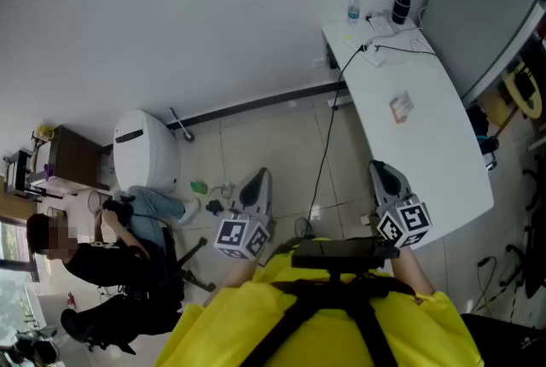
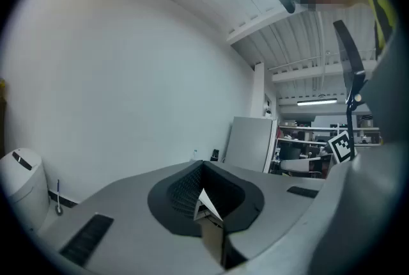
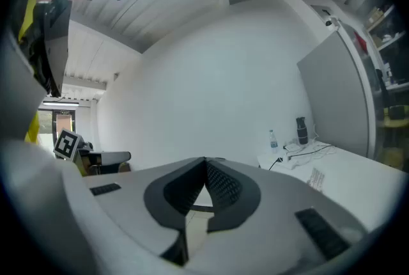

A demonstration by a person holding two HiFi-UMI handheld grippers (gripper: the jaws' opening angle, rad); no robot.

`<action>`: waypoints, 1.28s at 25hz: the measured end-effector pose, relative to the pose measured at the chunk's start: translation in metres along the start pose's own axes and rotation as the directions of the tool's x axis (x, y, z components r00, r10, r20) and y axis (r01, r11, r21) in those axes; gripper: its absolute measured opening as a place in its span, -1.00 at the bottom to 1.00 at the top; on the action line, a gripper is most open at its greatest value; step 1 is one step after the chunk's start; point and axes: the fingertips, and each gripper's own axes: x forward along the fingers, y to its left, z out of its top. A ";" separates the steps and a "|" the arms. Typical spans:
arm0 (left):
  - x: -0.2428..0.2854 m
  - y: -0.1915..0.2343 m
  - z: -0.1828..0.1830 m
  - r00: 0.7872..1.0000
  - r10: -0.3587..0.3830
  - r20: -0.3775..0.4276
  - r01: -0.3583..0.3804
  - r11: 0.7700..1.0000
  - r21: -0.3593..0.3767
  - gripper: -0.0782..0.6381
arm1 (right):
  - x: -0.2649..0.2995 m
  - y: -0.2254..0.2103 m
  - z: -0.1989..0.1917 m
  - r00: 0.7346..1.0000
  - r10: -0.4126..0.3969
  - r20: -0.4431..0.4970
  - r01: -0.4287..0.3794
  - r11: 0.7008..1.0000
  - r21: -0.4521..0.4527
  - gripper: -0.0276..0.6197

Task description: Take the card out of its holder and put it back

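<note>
The card in its clear holder [image 1: 401, 107] lies flat on the white table [image 1: 431, 160] at the right, well ahead of both grippers; it also shows in the right gripper view [image 3: 316, 178]. My left gripper [image 1: 259, 179] hangs over the tiled floor, close to my body. Its jaws meet at the tip with nothing between them [image 2: 202, 166]. My right gripper [image 1: 382, 171] is at the table's near edge, pointing along the table [image 3: 358, 168]. Its jaws also meet at the tip and hold nothing [image 3: 206, 162].
At the table's far end stand a water bottle [image 1: 353, 7], a black flask [image 1: 402, 5] and white cables, with a black cable [image 1: 326, 152] dropping to the floor. A grey panel [image 1: 478, 7] leans behind. A white bin [image 1: 145, 148] and a seated person [image 1: 111, 263] are on the left.
</note>
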 end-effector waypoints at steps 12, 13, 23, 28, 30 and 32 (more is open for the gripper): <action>0.098 0.035 -0.014 0.990 -0.106 -0.098 0.103 0.994 -0.032 -0.78 | 0.076 -0.042 -0.003 0.996 -0.077 -0.046 0.077 0.997 0.016 -0.90; 0.109 0.036 -0.015 0.989 -0.110 -0.098 0.107 0.994 -0.037 -0.78 | 0.083 -0.053 -0.004 0.995 -0.084 -0.054 0.085 0.996 0.019 -0.90; 0.280 0.051 -0.010 0.966 -0.200 -0.165 0.199 0.980 -0.025 -0.77 | 0.205 -0.167 0.043 0.991 -0.134 -0.012 0.135 0.990 0.039 -0.89; 0.388 0.018 -0.003 0.920 -0.346 -0.185 0.352 0.936 0.001 -0.44 | 0.240 -0.246 0.054 0.978 -0.210 -0.005 0.210 0.977 0.038 -0.69; 0.418 -0.002 -0.011 0.884 -0.416 -0.212 0.429 0.903 0.017 -0.44 | 0.226 -0.269 0.052 0.955 -0.295 0.010 0.294 0.953 0.069 -0.69; 0.446 -0.023 -0.023 0.828 -0.502 -0.252 0.525 0.850 0.031 -0.44 | 0.203 -0.287 0.048 0.918 -0.397 0.028 0.392 0.915 0.098 -0.69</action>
